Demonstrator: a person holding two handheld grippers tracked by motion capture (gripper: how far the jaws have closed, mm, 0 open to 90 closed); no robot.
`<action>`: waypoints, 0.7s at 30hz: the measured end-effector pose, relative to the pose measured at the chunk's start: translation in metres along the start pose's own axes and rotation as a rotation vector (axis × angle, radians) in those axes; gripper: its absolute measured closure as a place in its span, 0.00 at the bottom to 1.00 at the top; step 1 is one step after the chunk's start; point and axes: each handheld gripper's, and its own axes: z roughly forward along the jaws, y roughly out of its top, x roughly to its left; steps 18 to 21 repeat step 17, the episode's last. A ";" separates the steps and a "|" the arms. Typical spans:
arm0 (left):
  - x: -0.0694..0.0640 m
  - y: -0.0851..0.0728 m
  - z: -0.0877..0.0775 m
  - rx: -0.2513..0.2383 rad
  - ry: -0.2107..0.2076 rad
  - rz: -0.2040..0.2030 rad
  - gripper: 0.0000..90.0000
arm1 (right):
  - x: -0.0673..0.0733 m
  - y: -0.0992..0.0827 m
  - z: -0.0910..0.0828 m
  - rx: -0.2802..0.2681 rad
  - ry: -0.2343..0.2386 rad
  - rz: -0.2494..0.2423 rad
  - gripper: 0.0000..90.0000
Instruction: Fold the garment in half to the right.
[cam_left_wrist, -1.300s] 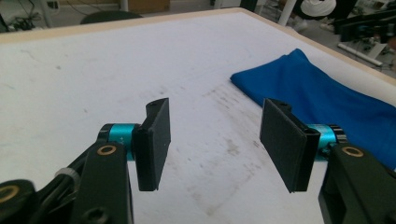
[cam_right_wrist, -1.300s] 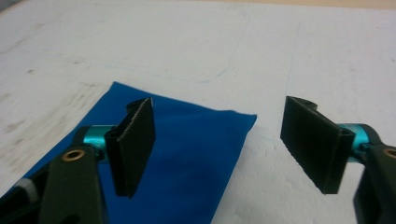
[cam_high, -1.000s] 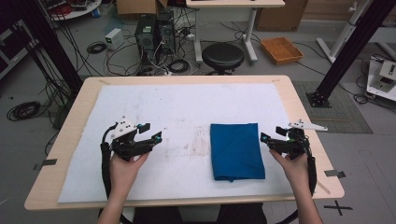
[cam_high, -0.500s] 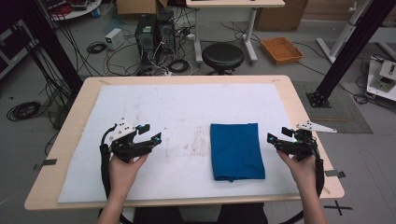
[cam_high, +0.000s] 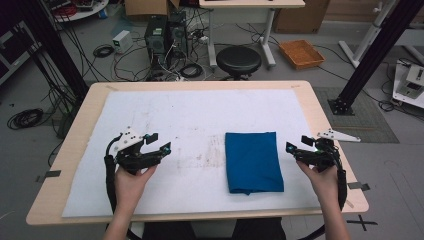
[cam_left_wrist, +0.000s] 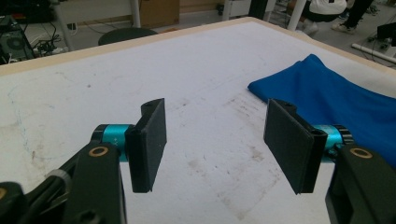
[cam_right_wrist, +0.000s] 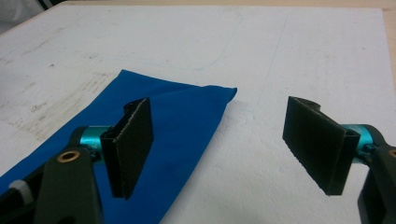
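A folded blue cloth (cam_high: 252, 161) lies flat on the white mat, right of the middle. My left gripper (cam_high: 159, 143) is held low over the mat to the cloth's left, a clear gap away, jaws wide open and empty. Its own view has the left gripper (cam_left_wrist: 217, 140) aimed across stained mat, with the blue cloth (cam_left_wrist: 345, 102) off to the right. My right gripper (cam_high: 295, 150) hovers just past the cloth's right edge, open and empty. In its own view the right gripper (cam_right_wrist: 224, 144) straddles the edge of the blue cloth (cam_right_wrist: 173, 121), whose corner lies under its left jaw.
The white mat (cam_high: 190, 115) covers most of a wooden table (cam_high: 320, 115); faint stains (cam_high: 210, 155) mark its middle. Beyond the far edge stand a black stool (cam_high: 238, 59), computer towers (cam_high: 165, 32) and cables. A black post (cam_high: 372, 55) rises at the right.
The right gripper has drawn slightly rightward, away from the cloth's edge. The left gripper and the cloth have stayed put.
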 end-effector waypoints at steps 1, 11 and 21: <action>0.000 0.000 -0.001 0.000 0.001 -0.001 0.44 | 0.000 0.000 0.000 0.002 -0.003 -0.001 0.27; 0.002 -0.001 -0.002 -0.002 0.013 -0.005 0.42 | 0.001 0.000 0.001 0.005 0.000 -0.005 0.27; 0.003 -0.001 -0.003 -0.007 0.019 -0.012 0.41 | 0.001 0.001 0.001 0.000 0.004 -0.007 0.27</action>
